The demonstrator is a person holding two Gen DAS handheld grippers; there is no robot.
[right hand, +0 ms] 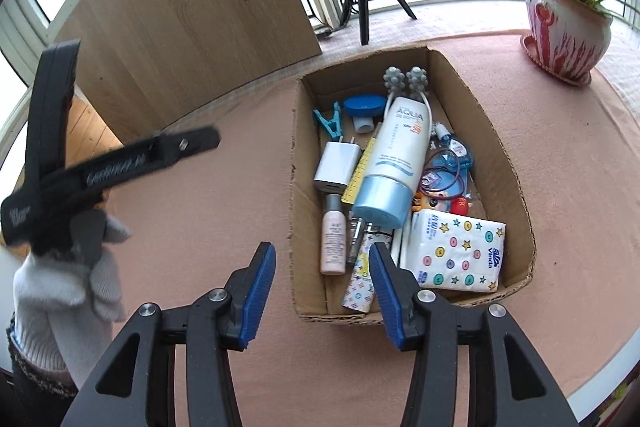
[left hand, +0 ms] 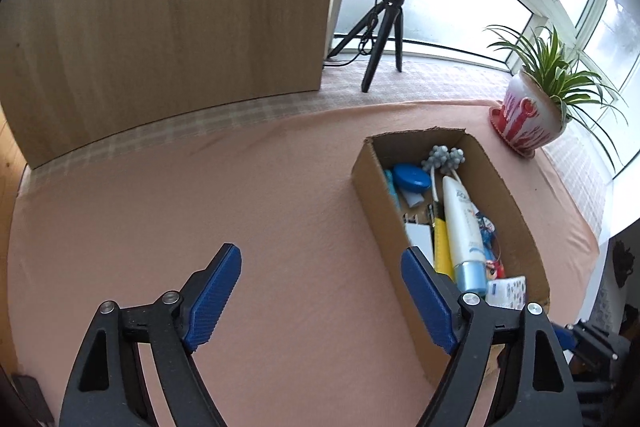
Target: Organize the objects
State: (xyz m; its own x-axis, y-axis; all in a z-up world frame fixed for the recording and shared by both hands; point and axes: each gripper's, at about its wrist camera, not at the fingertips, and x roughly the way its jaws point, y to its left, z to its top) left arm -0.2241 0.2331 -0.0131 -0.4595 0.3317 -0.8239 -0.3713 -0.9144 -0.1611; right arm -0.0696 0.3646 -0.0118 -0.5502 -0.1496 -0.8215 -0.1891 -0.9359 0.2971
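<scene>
With every small item seemingly already gathered in the cardboard box (right hand: 516,163) on the pink-clothed desk (left hand: 200,211), both the left hand-held gripper (left hand: 320,291) and right hand-held gripper (right hand: 322,291) hung wide open and empty, suggesting little remained.

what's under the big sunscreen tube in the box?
The sunscreen tube lies on top of the pile in the cardboard box. A yellow ruler pokes out under its left edge, and the white massager handle loops around its top. Anything else beneath it is covered.
</scene>
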